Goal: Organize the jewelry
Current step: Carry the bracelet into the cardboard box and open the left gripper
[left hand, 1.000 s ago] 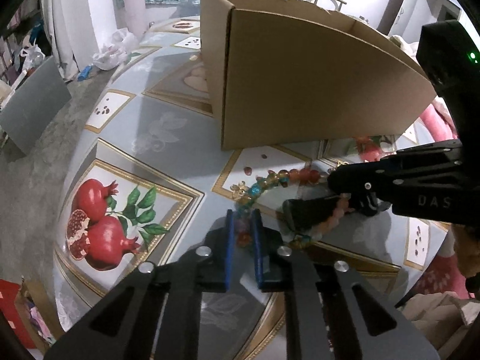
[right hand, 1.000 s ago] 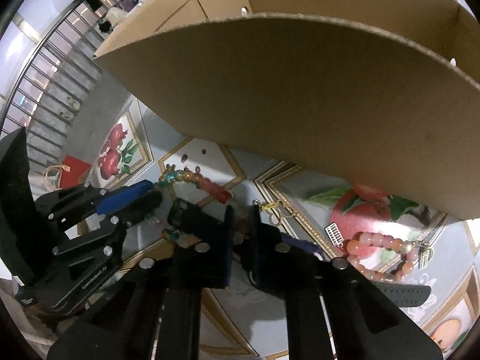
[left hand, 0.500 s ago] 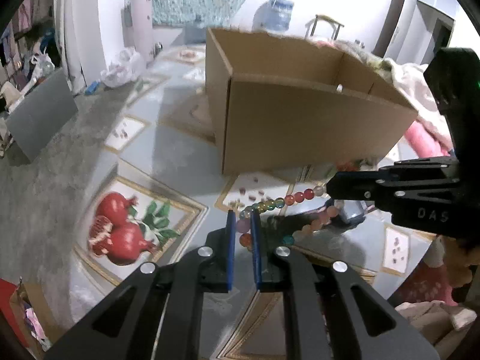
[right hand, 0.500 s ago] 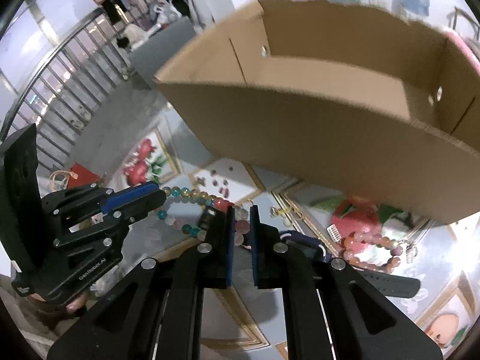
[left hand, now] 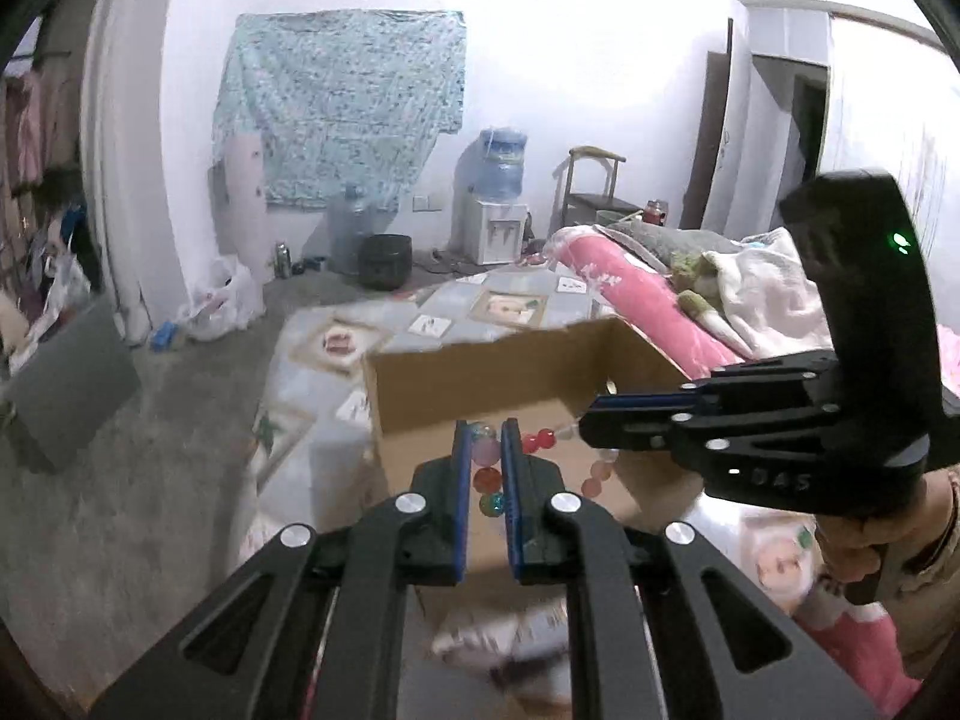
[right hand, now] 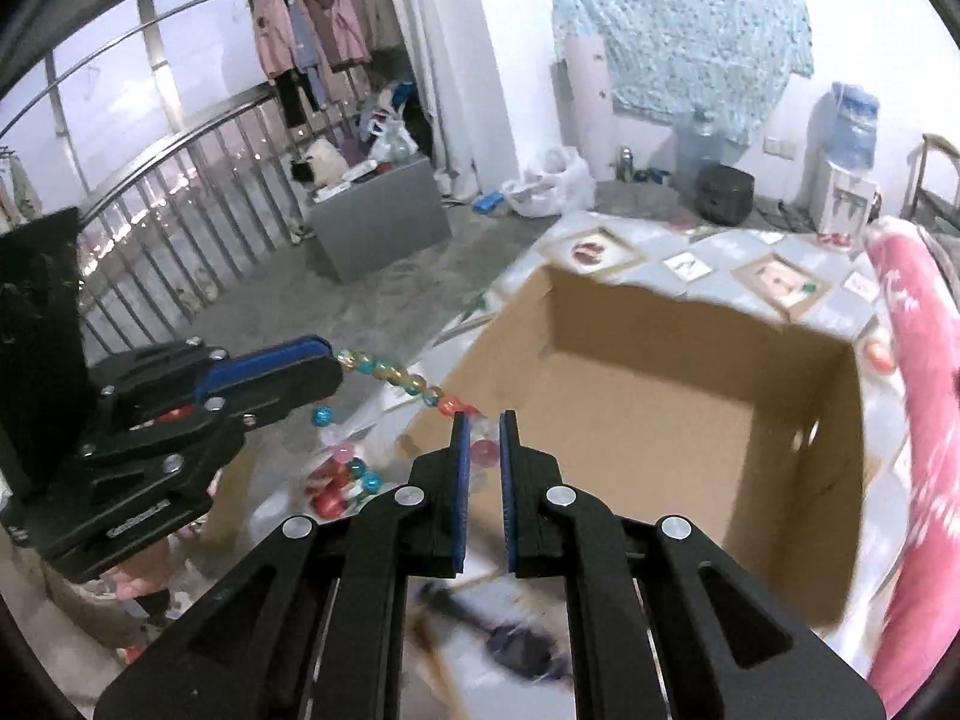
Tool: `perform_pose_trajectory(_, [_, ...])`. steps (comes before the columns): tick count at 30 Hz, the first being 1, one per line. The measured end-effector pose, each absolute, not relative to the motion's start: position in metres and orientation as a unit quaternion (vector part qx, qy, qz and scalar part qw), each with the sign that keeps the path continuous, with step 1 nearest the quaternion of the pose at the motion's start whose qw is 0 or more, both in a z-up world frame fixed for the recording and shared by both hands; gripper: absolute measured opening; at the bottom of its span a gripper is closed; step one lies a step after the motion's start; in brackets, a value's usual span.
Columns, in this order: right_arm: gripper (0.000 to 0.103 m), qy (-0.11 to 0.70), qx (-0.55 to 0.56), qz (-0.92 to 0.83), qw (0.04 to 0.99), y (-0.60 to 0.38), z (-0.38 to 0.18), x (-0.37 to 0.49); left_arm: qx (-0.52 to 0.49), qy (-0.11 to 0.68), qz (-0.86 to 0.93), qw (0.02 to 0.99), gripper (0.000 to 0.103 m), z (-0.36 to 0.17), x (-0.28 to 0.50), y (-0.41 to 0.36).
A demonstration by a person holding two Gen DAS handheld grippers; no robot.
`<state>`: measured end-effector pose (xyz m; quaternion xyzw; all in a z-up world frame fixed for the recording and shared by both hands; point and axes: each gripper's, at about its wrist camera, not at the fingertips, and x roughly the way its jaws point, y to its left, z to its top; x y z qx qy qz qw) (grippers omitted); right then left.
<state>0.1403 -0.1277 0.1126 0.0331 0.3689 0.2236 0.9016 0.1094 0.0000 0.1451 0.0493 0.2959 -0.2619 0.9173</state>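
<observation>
1. The cardboard box (right hand: 648,420) now lies below and ahead of both tools, its open top and bare brown floor in plain view, where a second ago only its outer wall filled the frames. There is one box, and it looks empty.
2. The table (right hand: 690,264) with its fruit-picture cloth has dropped away beneath the tools; a second ago they were right down at its surface. One table shows.
3. The left tool (left hand: 485,450) and the right tool (right hand: 483,450) are two in all. Each is nearly closed and pinches one end of the same bead necklace.
4. The bead necklace (right hand: 414,384) has left the table and hangs in the air between the two tools, stretched in a line of coloured beads just in front of the box's near wall. One necklace is held.
5. I judge the pick-up done: the necklace is high enough to clear the rim, so carrying it over the opening and letting go is what remains.
6. Something dark lies blurred on the table below the right tool; I cannot tell what it is.
</observation>
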Motion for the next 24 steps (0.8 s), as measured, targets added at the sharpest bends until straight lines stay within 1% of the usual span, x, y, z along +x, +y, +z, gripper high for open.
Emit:
perform_pose_trajectory(3, [0.008,0.421,0.040,0.221,0.879,-0.133,0.094,0.199,0.068,0.329,-0.253,0.907,0.009,0.135,0.159,-0.025])
perform_pose_trajectory(7, [0.008,0.497,0.059,0.207,0.841,-0.138,0.050,0.275,0.099,0.396,-0.235,0.882,0.009,0.101,0.224,-0.057])
perform_pose_trajectory(10, [0.008,0.525,0.067,0.199,0.825,-0.144,0.025,0.309,0.120,0.437,-0.220,0.864,0.009,0.080,0.256,-0.073])
perform_pose_trajectory(14, [0.008,0.548,0.089,0.200,0.807,-0.151,0.005,0.343,0.141,0.485,-0.195,0.841,0.010,0.053,0.294,-0.087])
perform_pose_trajectory(17, [0.013,0.564,0.108,0.203,0.793,-0.154,-0.003,0.351,0.142,0.506,-0.182,0.831,0.010,0.043,0.308,-0.090])
perform_pose_trajectory(19, [0.020,0.567,0.112,0.203,0.790,-0.156,-0.006,0.351,0.132,0.509,-0.183,0.831,0.010,0.039,0.311,-0.087])
perform_pose_trajectory(20, [0.028,0.565,0.111,0.202,0.792,-0.157,-0.004,0.349,0.131,0.509,-0.184,0.831,0.012,0.040,0.311,-0.087])
perform_pose_trajectory(21, [0.031,0.564,0.107,0.200,0.794,-0.158,-0.003,0.347,0.130,0.508,-0.185,0.831,0.013,0.041,0.310,-0.087])
perform_pose_trajectory(24, [0.031,0.554,0.103,0.199,0.802,-0.163,0.006,0.339,0.121,0.500,-0.190,0.836,0.020,0.049,0.306,-0.084])
